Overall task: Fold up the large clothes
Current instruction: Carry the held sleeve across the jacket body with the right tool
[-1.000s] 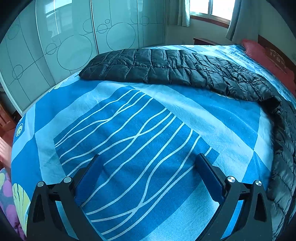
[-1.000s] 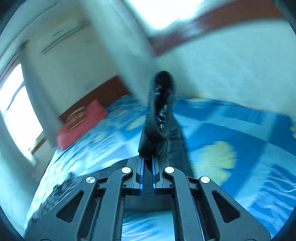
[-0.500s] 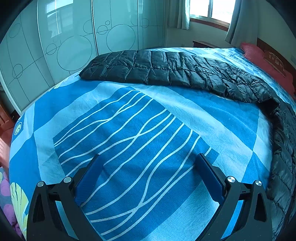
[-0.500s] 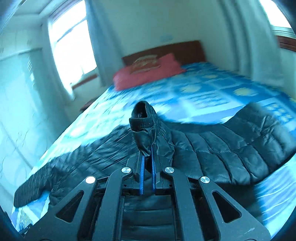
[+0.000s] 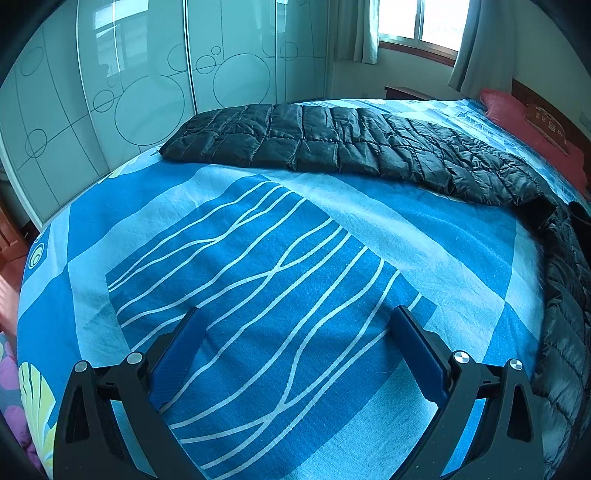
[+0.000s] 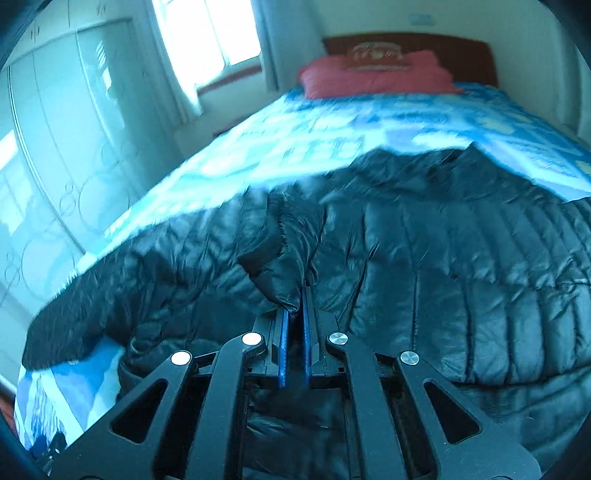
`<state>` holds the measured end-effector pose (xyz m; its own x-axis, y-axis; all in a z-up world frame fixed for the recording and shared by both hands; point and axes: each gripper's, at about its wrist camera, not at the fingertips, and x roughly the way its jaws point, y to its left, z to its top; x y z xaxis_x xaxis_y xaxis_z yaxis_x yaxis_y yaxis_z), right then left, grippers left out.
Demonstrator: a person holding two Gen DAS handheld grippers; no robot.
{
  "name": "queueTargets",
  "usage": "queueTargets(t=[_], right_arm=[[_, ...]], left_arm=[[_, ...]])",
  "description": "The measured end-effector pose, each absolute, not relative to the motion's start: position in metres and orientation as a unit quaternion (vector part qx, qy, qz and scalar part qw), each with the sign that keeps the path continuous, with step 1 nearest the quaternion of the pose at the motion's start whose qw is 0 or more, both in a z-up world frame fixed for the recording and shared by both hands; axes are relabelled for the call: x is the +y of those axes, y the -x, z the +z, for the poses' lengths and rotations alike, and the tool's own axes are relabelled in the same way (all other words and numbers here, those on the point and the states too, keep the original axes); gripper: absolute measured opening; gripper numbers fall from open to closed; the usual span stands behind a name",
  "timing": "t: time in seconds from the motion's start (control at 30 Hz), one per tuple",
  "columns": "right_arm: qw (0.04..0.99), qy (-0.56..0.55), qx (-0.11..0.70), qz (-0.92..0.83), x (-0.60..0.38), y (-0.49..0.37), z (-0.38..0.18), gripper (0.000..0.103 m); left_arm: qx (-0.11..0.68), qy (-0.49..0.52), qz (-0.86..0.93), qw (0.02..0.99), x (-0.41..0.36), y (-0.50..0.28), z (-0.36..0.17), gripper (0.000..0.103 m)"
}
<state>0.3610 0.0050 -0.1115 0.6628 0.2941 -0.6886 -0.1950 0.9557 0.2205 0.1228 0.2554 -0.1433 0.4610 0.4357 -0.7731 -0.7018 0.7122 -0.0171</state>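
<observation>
A right gripper point(image 6: 293, 306) was clenched on a fold of a black down coat point(image 6: 424, 258), most likely a sleeve end or cuff, holding it just above the garment's quilted body as the person worked at folding it on a bed point(image 6: 332, 133). The left gripper point(image 5: 295, 343) hung released, fingers wide apart and holding nothing, over bare blue bedspread point(image 5: 258, 258) near the foot. Beyond it, one long quilted panel of the coat point(image 5: 332, 144) lay flat across the bed toward glass wardrobe doors point(image 5: 147, 85), the rest curving round to the right edge of that view. At the head, a red pillow point(image 6: 376, 74) rested against a wooden headboard point(image 6: 472, 55) beside a window point(image 6: 207, 33). The step appeared to be drawing the sleeve inward over the body; the next move would call for laying it down flat, letting go, and bringing the idle left gripper to the outstretched far panel.
</observation>
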Motion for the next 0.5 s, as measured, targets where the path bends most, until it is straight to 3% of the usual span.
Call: queueTargets(t=[0.13, 0.2, 0.23, 0.27, 0.4, 0.43, 0.47, 0.5], right_arm=[[0.901, -0.061, 0.407, 0.14, 0.008, -0.362, -0.115, 0.015], [0.893, -0.089, 0.408, 0.165, -0.003, -0.35, -0.106, 0.041], [0.894, -0.109, 0.396, 0.177, -0.013, -0.339, -0.098, 0.071], [0.896, -0.12, 0.384, 0.185, -0.022, -0.331, -0.09, 0.074], [0.916, -0.127, 0.325, 0.197, -0.09, -0.289, -0.046, 0.074], [0.927, -0.121, 0.309, 0.174, -0.119, -0.282, -0.036, 0.068], [0.933, -0.116, 0.305, 0.15, -0.144, -0.28, -0.03, 0.053], [0.936, -0.116, 0.308, 0.122, -0.173, -0.282, -0.027, 0.046]], left_arm=[[0.393, 0.168, 0.341, 0.837, 0.255, -0.123, -0.143, 0.099], [0.393, 0.168, 0.34, 0.838, 0.255, -0.123, -0.143, 0.099], [0.393, 0.168, 0.34, 0.838, 0.255, -0.123, -0.143, 0.099], [0.393, 0.168, 0.341, 0.838, 0.255, -0.123, -0.143, 0.099], [0.393, 0.167, 0.341, 0.837, 0.255, -0.123, -0.143, 0.099], [0.393, 0.167, 0.341, 0.837, 0.255, -0.123, -0.143, 0.099], [0.393, 0.166, 0.342, 0.837, 0.255, -0.123, -0.143, 0.099], [0.393, 0.166, 0.342, 0.837, 0.255, -0.123, -0.143, 0.099]])
